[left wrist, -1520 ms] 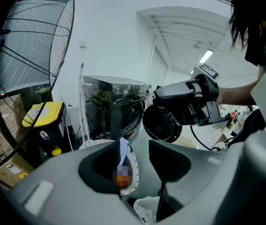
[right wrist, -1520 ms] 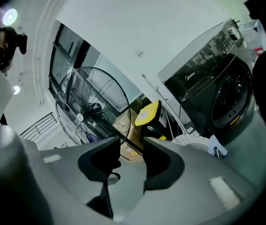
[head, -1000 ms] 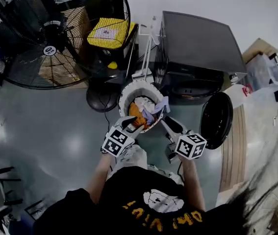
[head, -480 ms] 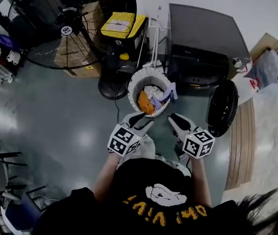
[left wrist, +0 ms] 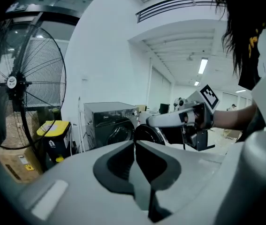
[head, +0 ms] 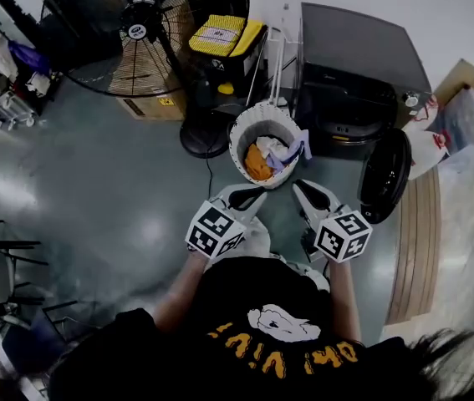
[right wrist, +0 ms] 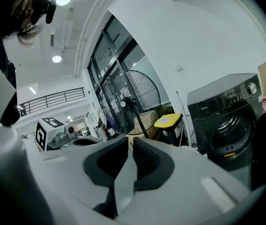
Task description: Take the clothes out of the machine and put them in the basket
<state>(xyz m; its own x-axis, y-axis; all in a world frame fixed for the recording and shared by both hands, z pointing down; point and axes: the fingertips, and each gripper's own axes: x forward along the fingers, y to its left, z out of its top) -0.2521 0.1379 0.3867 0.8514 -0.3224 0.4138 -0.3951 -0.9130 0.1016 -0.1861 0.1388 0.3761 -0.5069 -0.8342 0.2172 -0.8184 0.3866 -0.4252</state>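
A white laundry basket stands on the floor in front of the black washing machine. In it lie an orange garment, a white one and a lavender one. The machine's round door hangs open to the right. My left gripper is just below the basket's near rim, shut and empty. To its right my right gripper is likewise shut on nothing. In the left gripper view the shut gripper faces the machine. In the right gripper view the gripper is shut too.
A big floor fan stands at the back left on a round base. A yellow-lidded bin and a cardboard box sit behind the basket. A wooden board lies at the right, with bags beyond it.
Both grippers have drawn back from the basket's near rim toward the person, still shut and empty. The head view has shifted, so the basket sits higher and further right.
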